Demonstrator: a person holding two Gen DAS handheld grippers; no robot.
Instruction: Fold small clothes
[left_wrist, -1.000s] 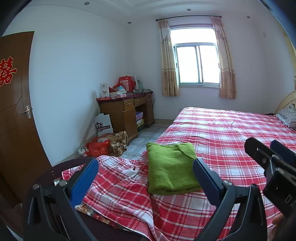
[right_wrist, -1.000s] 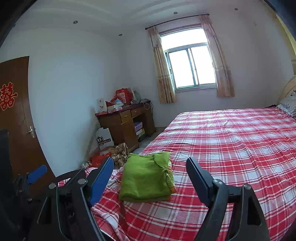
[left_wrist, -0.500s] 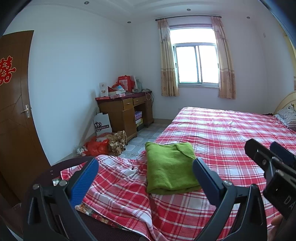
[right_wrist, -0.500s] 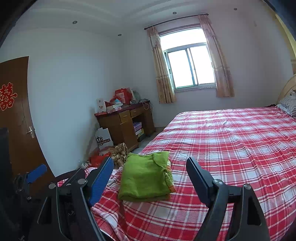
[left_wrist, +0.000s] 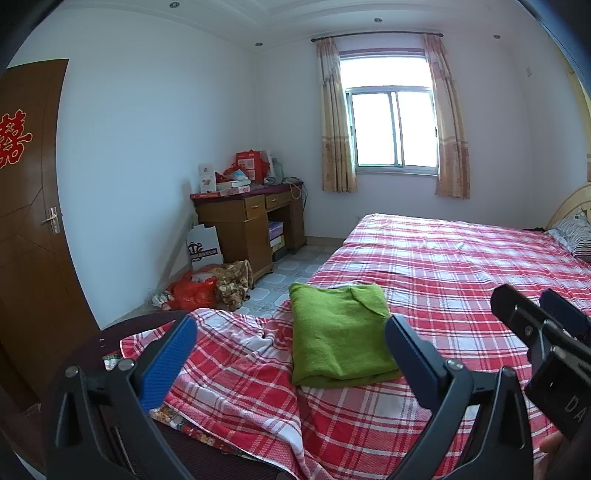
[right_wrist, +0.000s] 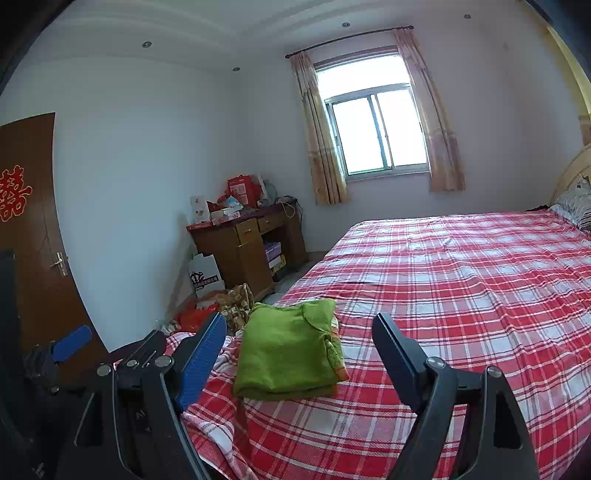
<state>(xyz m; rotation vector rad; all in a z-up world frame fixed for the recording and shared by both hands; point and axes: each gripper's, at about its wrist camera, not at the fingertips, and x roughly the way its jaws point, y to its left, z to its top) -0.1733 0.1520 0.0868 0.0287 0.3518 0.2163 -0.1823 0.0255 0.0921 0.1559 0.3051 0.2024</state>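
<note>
A green garment (left_wrist: 338, 334) lies folded into a neat rectangle near the foot corner of the bed (left_wrist: 461, 266), which has a red and white plaid cover. From the right wrist the same green garment (right_wrist: 288, 350) shows an orange patterned edge on its right side. My left gripper (left_wrist: 290, 341) hovers above and short of the garment, open, nothing between its blue-padded fingers. My right gripper (right_wrist: 299, 332) is also open and empty, held back from the cloth. The right gripper's tips show in the left wrist view at the right edge.
A wooden desk (left_wrist: 251, 221) piled with red boxes stands against the far wall left of the bed. Bags and a white carton (left_wrist: 203, 247) lie on the floor beside it. A brown door (left_wrist: 29, 221) is at the left. Pillows (left_wrist: 576, 232) sit at the headboard.
</note>
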